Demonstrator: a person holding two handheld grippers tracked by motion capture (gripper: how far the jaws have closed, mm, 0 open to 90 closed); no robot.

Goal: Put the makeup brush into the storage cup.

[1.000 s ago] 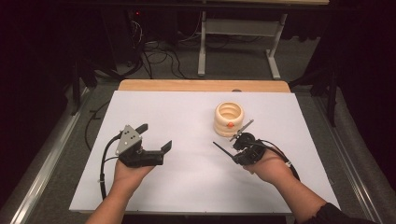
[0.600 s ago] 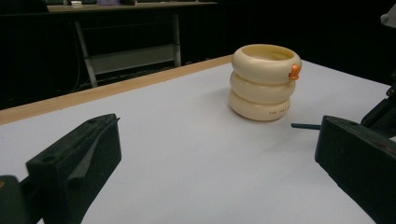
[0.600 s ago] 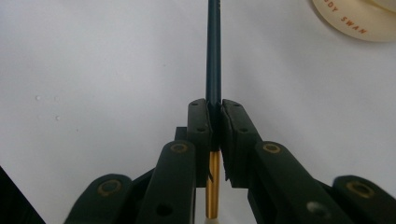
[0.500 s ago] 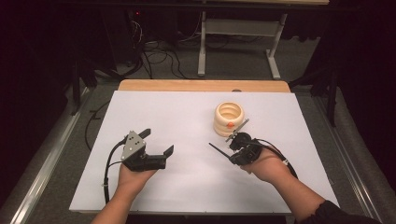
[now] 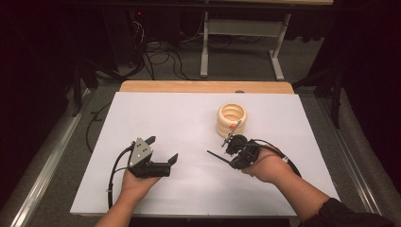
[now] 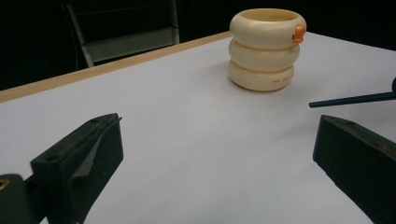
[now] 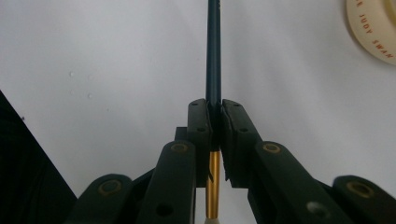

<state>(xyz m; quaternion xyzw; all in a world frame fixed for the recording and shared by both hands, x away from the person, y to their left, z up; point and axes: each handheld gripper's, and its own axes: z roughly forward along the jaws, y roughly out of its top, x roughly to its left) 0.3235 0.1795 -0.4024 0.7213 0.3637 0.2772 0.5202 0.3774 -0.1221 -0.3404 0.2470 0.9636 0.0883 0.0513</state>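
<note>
Now the right gripper [image 5: 226,150] pinches a pencil [image 7: 213,56], right of centre. Lower left, the left gripper [image 5: 163,152] is spread wide over the counter [image 5: 189,118].

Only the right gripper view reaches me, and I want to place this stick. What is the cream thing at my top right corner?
Observer: A cream holder of three stacked rings, upright on the white table, open on top.
Operator: Where are the left tongs?
Observer: The left tongs are on the table's near left side, jaws open with nothing between them.
Operator: Does my stick touch the holder?
Observer: No. The dark stick ends clear of it, with bare table between.
</note>
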